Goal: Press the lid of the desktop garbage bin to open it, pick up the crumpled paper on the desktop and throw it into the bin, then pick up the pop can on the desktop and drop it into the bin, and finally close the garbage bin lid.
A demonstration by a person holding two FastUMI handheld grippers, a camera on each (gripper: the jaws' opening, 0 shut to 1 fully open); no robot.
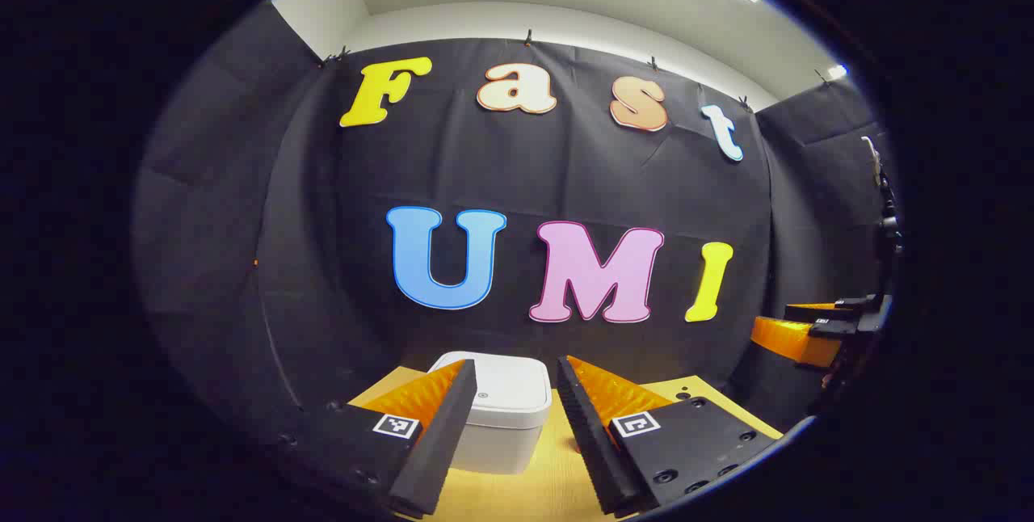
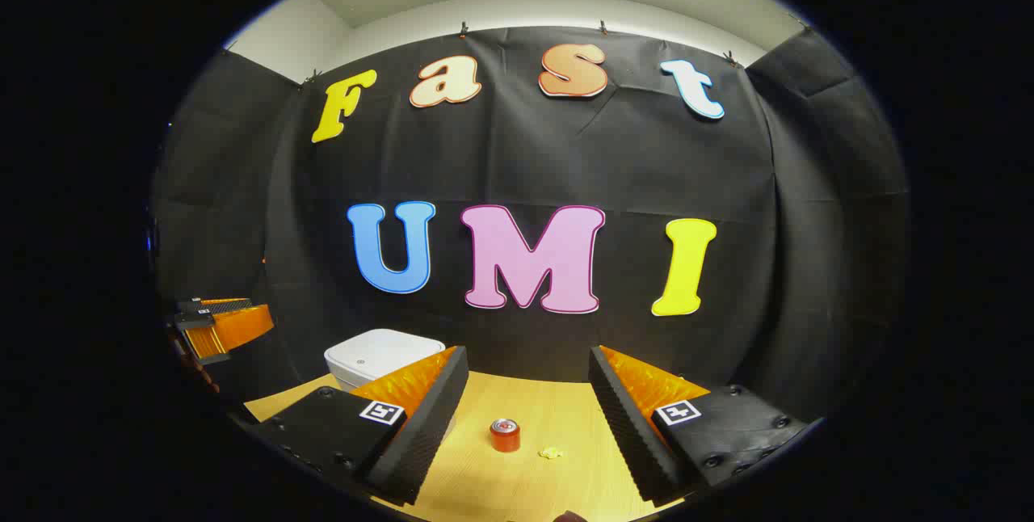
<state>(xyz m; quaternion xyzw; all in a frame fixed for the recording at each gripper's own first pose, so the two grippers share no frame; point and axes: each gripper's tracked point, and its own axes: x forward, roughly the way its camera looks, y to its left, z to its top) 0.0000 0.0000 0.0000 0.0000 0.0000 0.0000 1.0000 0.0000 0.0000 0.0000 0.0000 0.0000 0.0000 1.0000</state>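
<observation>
Both grippers, left (image 1: 514,393) and right (image 2: 529,380), gape wide and hold nothing above the table (image 2: 557,401), where the lidded bin (image 1: 505,405), can (image 2: 505,435) and paper (image 2: 552,452) sit, no label legible.

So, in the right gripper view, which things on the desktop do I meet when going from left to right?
Other gripper at the far left edge → white garbage bin, lid closed → red pop can, upright → small yellowish crumpled paper.
</observation>
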